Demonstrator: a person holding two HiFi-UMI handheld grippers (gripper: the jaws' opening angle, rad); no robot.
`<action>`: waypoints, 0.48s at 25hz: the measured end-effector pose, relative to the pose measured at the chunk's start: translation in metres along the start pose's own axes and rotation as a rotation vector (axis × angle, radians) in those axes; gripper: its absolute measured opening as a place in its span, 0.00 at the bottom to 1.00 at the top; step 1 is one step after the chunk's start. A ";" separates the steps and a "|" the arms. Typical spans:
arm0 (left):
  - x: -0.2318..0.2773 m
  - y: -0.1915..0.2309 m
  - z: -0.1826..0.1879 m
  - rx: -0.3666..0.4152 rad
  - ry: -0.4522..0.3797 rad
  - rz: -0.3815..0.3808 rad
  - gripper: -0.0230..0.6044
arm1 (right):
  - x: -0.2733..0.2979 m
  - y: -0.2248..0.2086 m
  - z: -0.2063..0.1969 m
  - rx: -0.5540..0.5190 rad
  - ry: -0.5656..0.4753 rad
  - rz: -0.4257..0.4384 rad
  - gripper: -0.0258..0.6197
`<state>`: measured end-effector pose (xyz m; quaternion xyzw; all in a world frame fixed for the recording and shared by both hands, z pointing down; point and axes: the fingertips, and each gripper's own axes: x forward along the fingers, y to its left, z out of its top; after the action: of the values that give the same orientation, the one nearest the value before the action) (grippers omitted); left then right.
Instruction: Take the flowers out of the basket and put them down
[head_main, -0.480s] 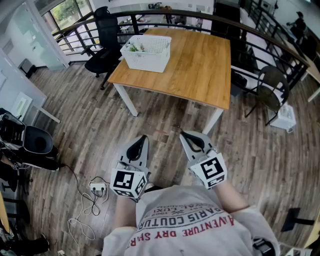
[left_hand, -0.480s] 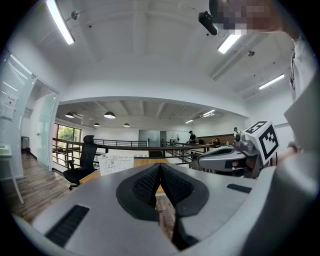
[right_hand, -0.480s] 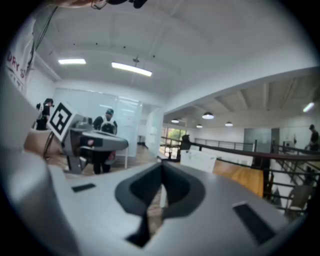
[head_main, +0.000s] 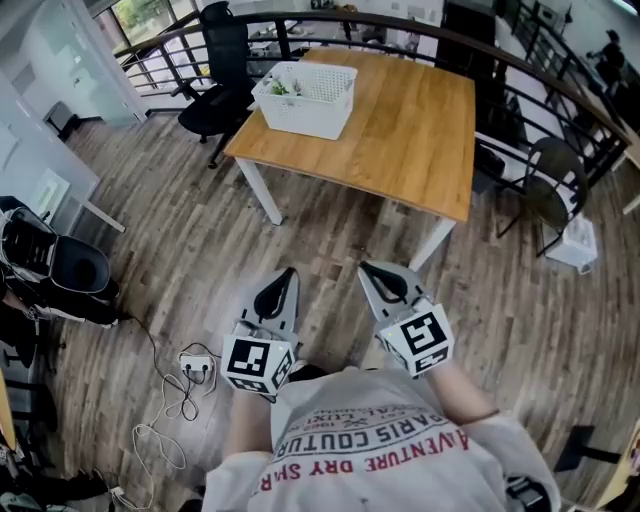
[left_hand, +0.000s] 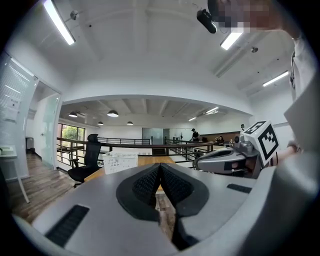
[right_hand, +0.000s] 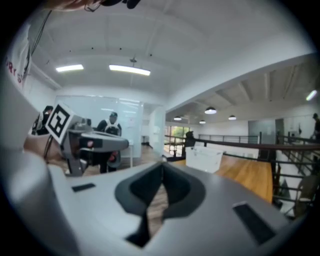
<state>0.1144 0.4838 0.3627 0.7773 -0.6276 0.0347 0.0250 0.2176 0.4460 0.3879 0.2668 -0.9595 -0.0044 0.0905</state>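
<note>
My left tool (head_main: 286, 274) and right tool (head_main: 367, 268): both pressed together, empty.
I hold them side by side above the floor (head_main: 200, 250); well ahead, slightly left, the basket (head_main: 312, 105) holding the flowers (head_main: 279, 88) sits on the tabletop (head_main: 400, 130).

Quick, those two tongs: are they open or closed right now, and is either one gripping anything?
Left tongs: closed, holding nothing.
Right tongs: closed, holding nothing.
</note>
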 end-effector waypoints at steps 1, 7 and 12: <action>0.000 0.002 0.000 -0.006 -0.001 0.005 0.07 | 0.002 0.000 -0.001 0.012 -0.001 0.003 0.09; 0.006 0.018 -0.011 -0.037 0.010 0.006 0.07 | 0.023 -0.003 -0.011 0.021 0.036 0.004 0.09; 0.029 0.066 -0.019 -0.067 0.021 -0.003 0.07 | 0.072 -0.009 -0.012 0.030 0.063 -0.009 0.09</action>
<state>0.0560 0.4430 0.3837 0.7767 -0.6268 0.0220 0.0577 0.1637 0.4024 0.4113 0.2723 -0.9550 0.0182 0.1164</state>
